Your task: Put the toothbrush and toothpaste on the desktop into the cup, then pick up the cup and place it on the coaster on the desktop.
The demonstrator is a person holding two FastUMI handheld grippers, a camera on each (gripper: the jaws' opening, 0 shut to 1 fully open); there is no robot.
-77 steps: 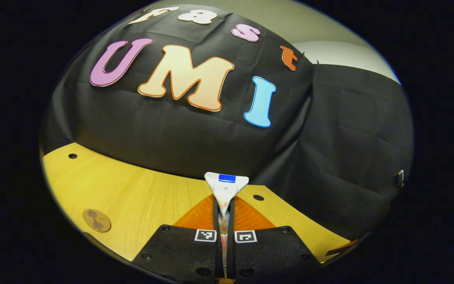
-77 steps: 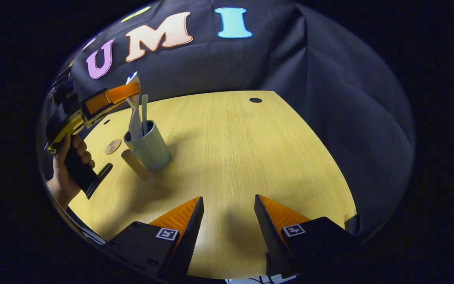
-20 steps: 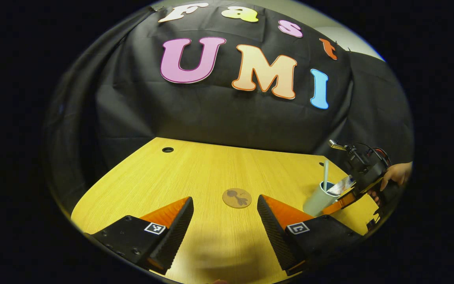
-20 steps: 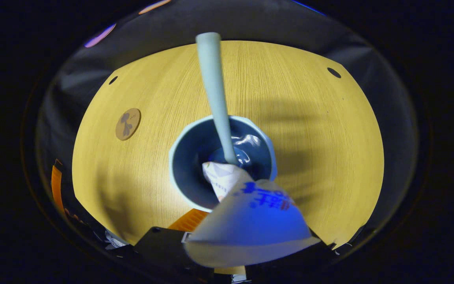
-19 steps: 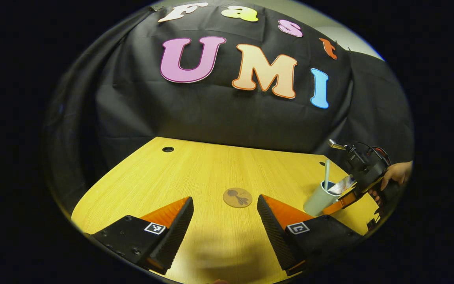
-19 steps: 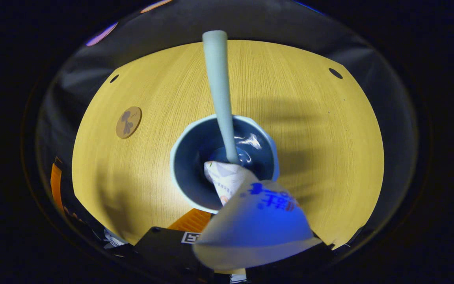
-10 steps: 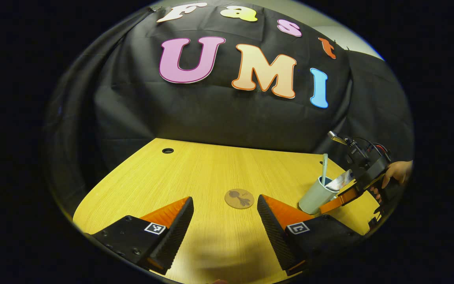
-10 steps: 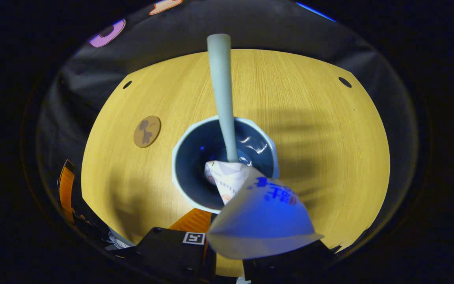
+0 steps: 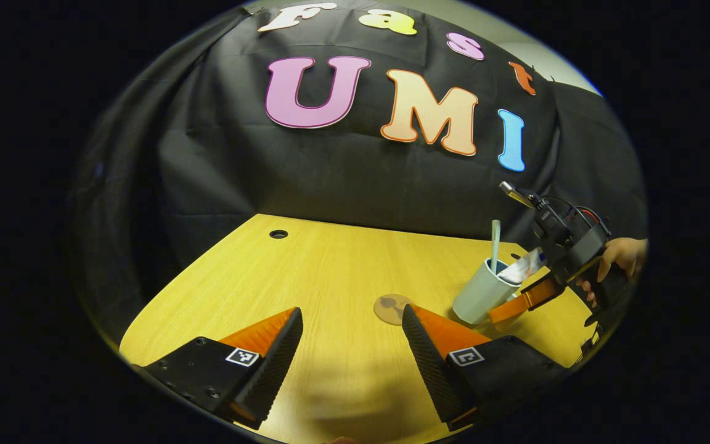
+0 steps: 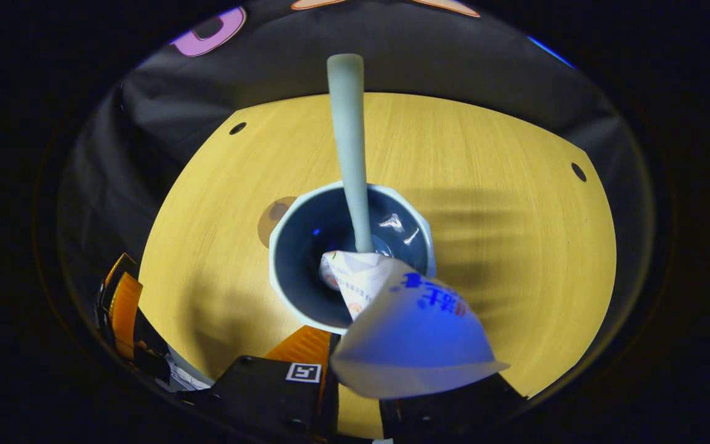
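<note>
A: Wooden worktop (image 9: pixel 330 259), the cup (image 9: pixel 480 300) tilted beside the coaster (image 9: pixel 390 308), gripped at its rim by the right hand-held gripper (image 9: pixel 518 302).

B: From above, toothbrush (image 10: pixel 349 148) and toothpaste (image 10: pixel 404 320) were inside it, the tube blocking those fingers. Left hand-held gripper (image 9: pixel 352 345) gaped, holding nothing.
</note>
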